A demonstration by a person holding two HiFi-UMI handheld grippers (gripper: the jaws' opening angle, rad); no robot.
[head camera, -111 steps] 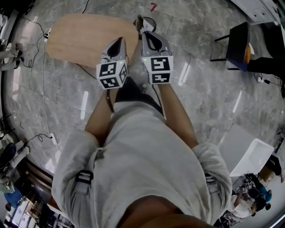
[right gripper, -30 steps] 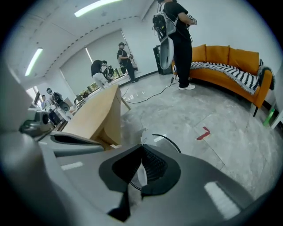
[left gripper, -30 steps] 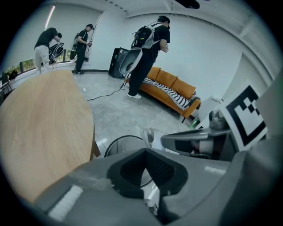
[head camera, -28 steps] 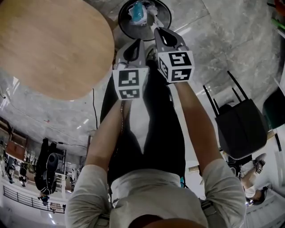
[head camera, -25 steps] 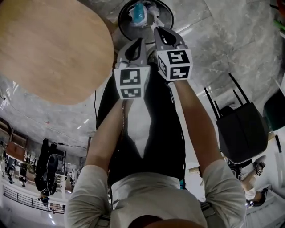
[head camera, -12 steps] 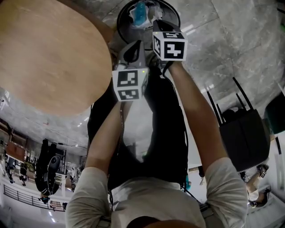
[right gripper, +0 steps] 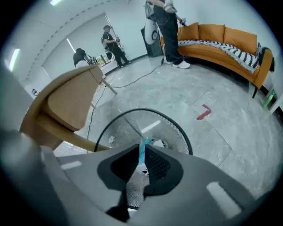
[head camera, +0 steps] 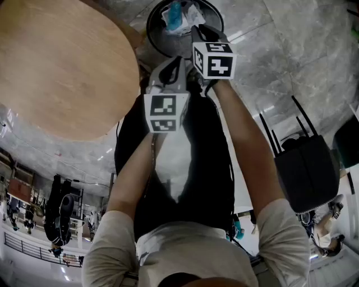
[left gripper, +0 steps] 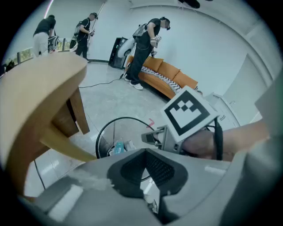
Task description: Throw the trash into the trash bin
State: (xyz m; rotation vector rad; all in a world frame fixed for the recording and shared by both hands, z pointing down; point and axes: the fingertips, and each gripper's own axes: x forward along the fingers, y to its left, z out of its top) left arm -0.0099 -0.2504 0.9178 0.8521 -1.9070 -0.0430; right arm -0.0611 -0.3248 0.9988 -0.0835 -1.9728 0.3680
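The black wire-mesh trash bin stands on the floor by the table, and it also shows in the left gripper view and the right gripper view. A blue wrapper and white crumpled trash lie inside it. My right gripper hangs over the bin's near rim. Its jaws have just been opening and stand slightly apart with nothing pressed between them. The blue wrapper shows through that gap. My left gripper hovers beside and short of the bin, its jaws together and empty.
A round wooden table stands just left of the bin, its edge close to both grippers. A black chair is at the right. An orange sofa and several people stand far off. A red mark is on the floor.
The right gripper has dropped toward the bin and rolled, so its marker cube now faces the camera, close over the rim. The left gripper has sunk a little.
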